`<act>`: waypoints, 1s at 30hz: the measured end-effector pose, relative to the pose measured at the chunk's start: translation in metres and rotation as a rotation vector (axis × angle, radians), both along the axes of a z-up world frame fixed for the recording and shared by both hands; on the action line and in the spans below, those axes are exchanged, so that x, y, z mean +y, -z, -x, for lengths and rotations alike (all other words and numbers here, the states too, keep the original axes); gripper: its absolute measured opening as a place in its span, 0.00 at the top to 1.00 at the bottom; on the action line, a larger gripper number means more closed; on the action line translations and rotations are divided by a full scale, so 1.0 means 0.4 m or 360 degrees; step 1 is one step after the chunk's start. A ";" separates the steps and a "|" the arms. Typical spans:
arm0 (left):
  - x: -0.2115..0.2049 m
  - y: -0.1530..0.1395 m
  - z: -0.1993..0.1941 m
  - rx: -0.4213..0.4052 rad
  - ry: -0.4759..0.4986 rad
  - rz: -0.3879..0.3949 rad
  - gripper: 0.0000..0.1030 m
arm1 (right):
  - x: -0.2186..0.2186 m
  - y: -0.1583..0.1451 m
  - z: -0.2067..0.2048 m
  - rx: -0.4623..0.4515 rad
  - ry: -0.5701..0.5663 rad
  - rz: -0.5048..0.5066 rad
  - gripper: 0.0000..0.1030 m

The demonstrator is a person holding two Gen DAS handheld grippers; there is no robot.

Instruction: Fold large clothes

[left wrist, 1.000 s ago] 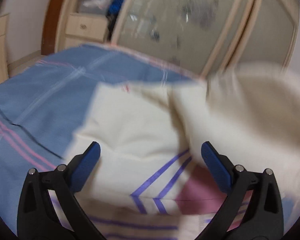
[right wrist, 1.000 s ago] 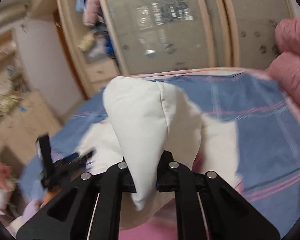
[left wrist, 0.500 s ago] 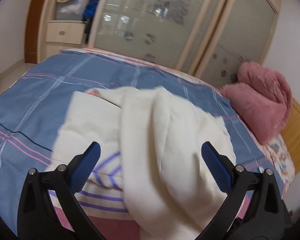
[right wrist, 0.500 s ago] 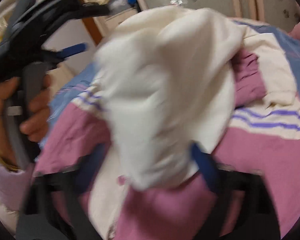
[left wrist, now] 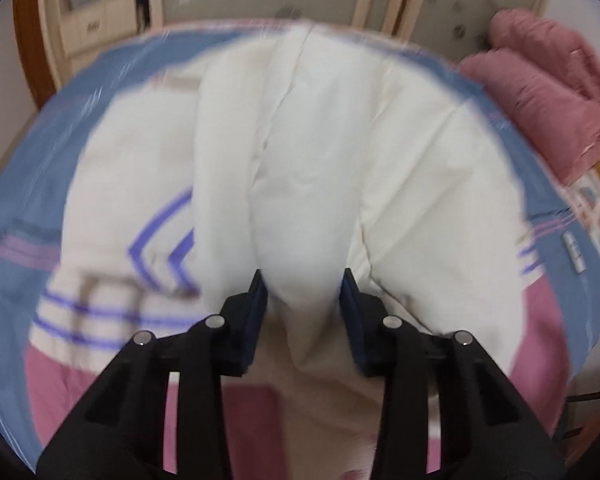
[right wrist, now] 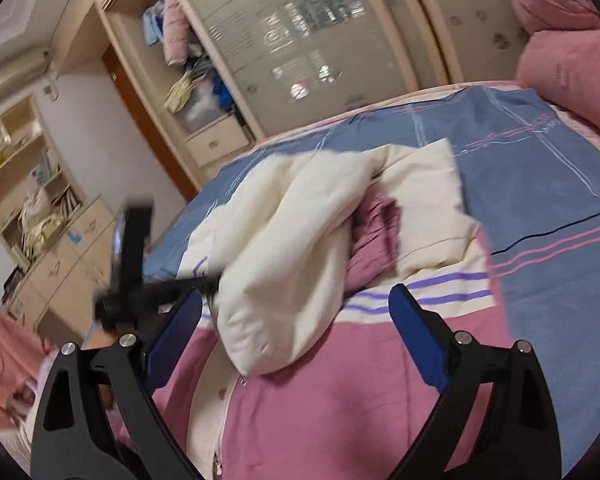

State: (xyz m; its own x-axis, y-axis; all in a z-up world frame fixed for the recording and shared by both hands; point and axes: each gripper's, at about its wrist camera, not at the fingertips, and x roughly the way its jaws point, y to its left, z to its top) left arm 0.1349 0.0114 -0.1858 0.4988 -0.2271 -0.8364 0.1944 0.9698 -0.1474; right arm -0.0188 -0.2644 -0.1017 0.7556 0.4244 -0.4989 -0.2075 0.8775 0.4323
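Left wrist: left gripper jaws have just been closing, cream sleeve bunched between them on the bed, contact unclear, may slip; right wrist: right gripper gapes empty over the jacket, sleeve could flop unfolded.

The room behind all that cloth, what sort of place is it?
Most likely a home bedroom. The jacket lies on a bed with a blue striped sheet, pink pillows sit at its far end, and a wardrobe with sliding frosted doors stands behind, clothes piled on its open shelves.
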 end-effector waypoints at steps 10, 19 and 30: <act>-0.024 0.019 0.062 -0.0066 -0.0003 -0.0135 0.62 | 0.063 0.013 -0.073 0.0041 0.0010 0.0041 0.08; -0.013 0.043 0.077 -0.0023 -0.0033 -0.0089 0.33 | 0.051 0.016 -0.048 0.0030 0.0056 0.0044 0.08; 0.074 0.058 0.100 -0.0018 -0.0108 0.0214 0.25 | 0.089 0.069 -0.076 0.0152 0.0006 0.0183 0.67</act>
State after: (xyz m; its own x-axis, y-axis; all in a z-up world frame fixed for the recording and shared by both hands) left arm 0.0950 0.0409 -0.2090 0.5261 -0.3020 -0.7950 0.1313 0.9524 -0.2750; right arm 0.0116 -0.2288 -0.1293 0.7038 0.3573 -0.6140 -0.1666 0.9232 0.3463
